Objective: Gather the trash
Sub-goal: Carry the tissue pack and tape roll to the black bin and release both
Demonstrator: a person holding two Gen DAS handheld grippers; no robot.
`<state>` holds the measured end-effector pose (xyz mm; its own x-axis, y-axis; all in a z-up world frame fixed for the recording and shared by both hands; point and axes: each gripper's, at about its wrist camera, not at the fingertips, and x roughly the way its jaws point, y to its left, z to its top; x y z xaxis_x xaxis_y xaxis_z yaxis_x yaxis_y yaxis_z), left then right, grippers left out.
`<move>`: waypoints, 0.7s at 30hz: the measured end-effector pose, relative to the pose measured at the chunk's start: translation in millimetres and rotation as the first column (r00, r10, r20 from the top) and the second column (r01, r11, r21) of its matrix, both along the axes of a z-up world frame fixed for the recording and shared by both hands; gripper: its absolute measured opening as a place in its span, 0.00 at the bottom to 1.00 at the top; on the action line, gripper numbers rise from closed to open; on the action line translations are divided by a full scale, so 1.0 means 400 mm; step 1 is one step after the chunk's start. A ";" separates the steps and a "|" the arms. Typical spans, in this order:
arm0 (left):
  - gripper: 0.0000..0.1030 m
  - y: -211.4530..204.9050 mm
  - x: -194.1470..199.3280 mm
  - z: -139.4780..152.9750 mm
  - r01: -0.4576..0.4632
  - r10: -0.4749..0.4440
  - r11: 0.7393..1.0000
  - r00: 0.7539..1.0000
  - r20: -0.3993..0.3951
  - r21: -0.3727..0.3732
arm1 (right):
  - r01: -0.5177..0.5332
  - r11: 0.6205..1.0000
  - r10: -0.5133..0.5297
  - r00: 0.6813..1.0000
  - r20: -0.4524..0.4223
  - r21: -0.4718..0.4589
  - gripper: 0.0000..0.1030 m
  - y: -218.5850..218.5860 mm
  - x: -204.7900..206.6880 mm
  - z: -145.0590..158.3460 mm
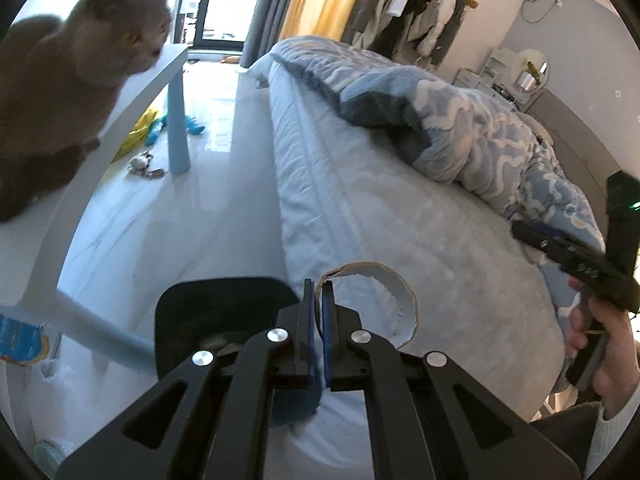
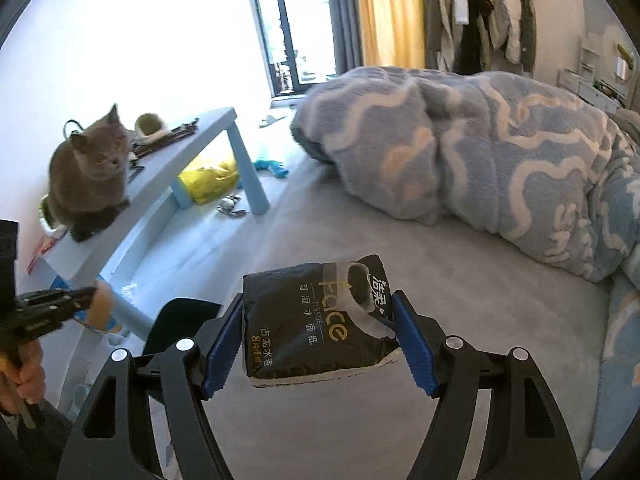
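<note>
My left gripper is shut on the wall of a cardboard roll tube and holds it over the bed's near edge, beside a black bin on the floor. The tube and left gripper also show in the right wrist view at lower left, next to the bin. My right gripper is shut on a black tissue pack with "Face" print, held above the grey bed sheet. The right gripper shows at the right edge of the left wrist view.
A grey cat sits on a pale blue low table left of the bed. A blue patterned blanket is heaped on the bed. A yellow bag and small toys lie on the floor under the table.
</note>
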<state>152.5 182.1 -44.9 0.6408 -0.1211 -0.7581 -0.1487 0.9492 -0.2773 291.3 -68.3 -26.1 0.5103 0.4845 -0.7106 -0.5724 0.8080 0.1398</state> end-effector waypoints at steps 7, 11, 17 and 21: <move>0.04 0.057 -0.046 -0.047 -0.030 0.029 1.000 0.999 -0.043 -0.007 | -0.051 0.999 0.051 0.999 0.013 0.013 0.70 0.078 -0.065 0.013; 0.04 0.097 -0.070 -0.093 -0.054 0.053 0.999 0.995 -0.088 -0.008 | -0.089 0.996 0.089 0.996 0.010 0.024 0.70 0.132 -0.097 0.008; 0.04 0.136 -0.083 -0.129 -0.063 0.058 0.998 0.990 -0.127 -0.030 | -0.159 0.987 0.159 0.987 0.006 0.000 0.70 0.224 -0.149 -0.008; 0.04 0.152 -0.085 -0.165 -0.067 0.059 0.997 0.984 -0.171 -0.041 | -0.197 0.980 0.197 0.980 -0.011 -0.016 0.70 0.279 -0.171 -0.028</move>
